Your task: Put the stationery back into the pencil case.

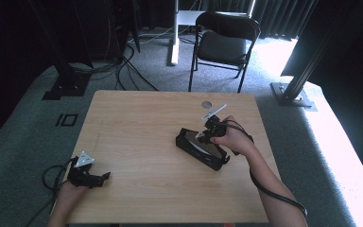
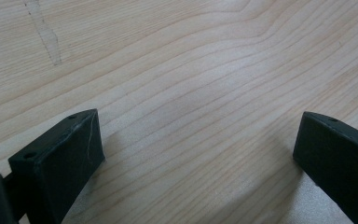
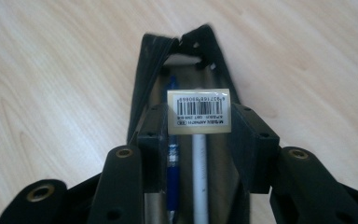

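The table (image 1: 137, 123) lies bare across its left, middle and far parts, leaving wide room to pass. The pencil case (image 1: 199, 148), held by the right gripper (image 1: 207, 135), blocks the right centre. The left gripper (image 1: 90, 177) occupies the near left corner. A chair (image 1: 224, 42) stands beyond the far edge.

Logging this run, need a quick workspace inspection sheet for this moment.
Surface: light wooden table, grain visible, pale smear in the left gripper view.
Job's things: black pencil case with clear window, barcode sticker, blue pen and white pen inside.
Clutter: small grey disc near the far edge.
Grippers: right gripper shut on the case; left gripper open over bare wood.
Cables: black cable trails from right gripper; loose cables on the floor.
Surroundings: black folding chair, grey carpet, dark curtains.
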